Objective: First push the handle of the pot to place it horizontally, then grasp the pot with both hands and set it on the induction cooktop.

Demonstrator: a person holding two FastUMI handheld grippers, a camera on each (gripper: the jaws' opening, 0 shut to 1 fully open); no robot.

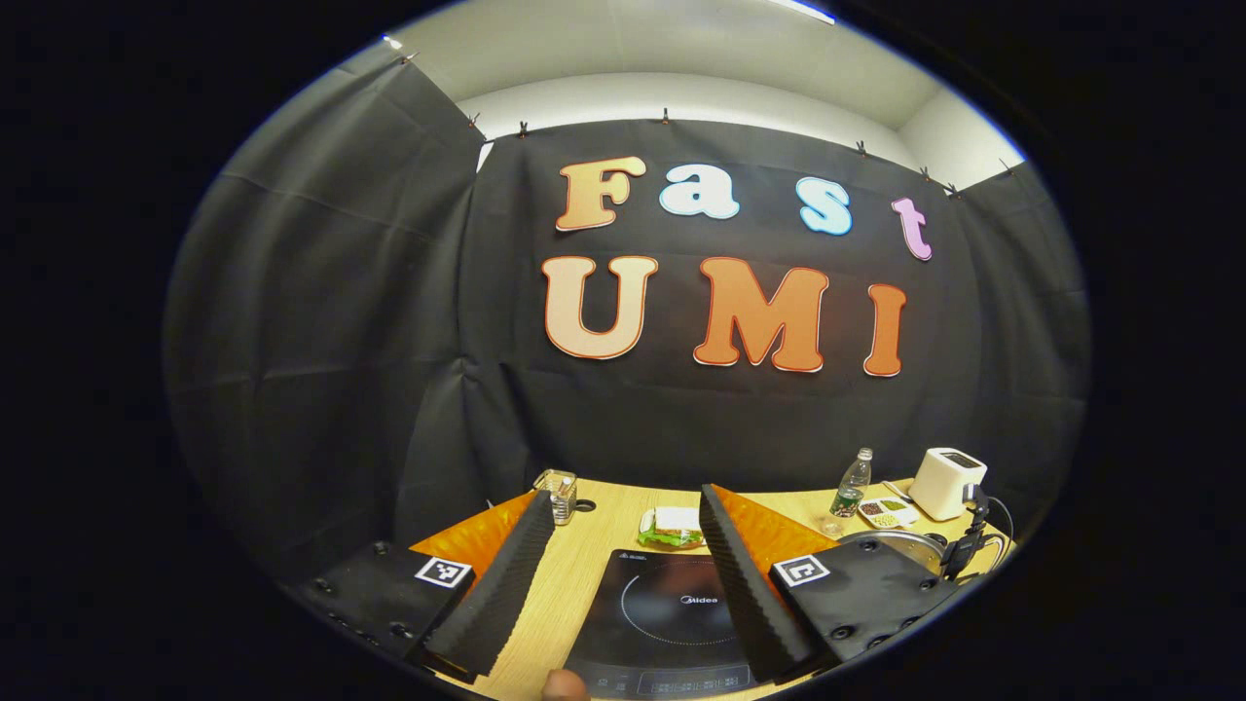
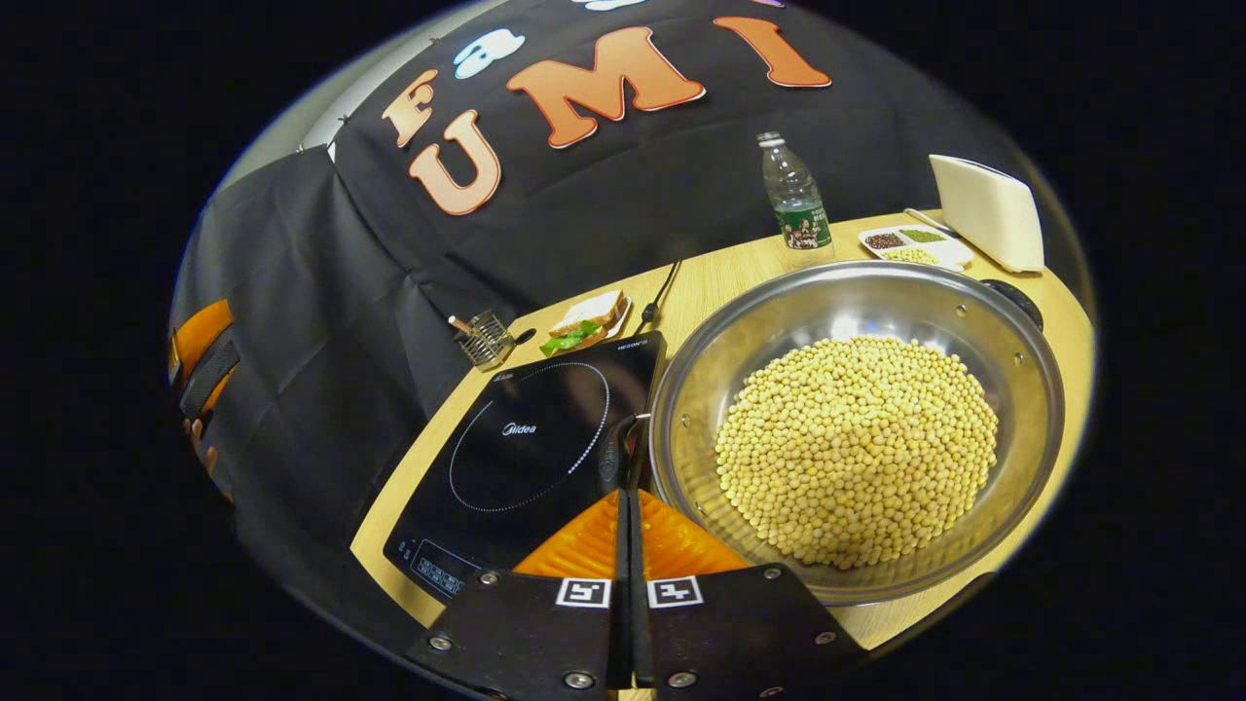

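Note:
The steel pot (image 2: 681, 389) stands on the wooden table to the right of the black induction cooktop (image 2: 535, 438) and is heaped with yellow soybeans (image 2: 857, 448). My right gripper (image 2: 626, 497) is shut with nothing between its fingers. Its tips sit right at the pot's near black handle (image 2: 623, 453), which lies between cooktop and rim. A second black handle (image 2: 1012, 292) shows at the pot's far side. In the left gripper view my left gripper (image 1: 623, 497) is open above the cooktop (image 1: 672, 604), holding nothing, with the pot's rim (image 1: 905, 543) to its right.
Along the back of the table are a sandwich on a plate (image 2: 584, 326), a small metal rack (image 2: 484, 336), a water bottle (image 2: 796, 195), a divided dish of spices (image 2: 910, 243) and a white toaster (image 2: 988, 209). A black cable (image 2: 662, 292) runs behind the cooktop.

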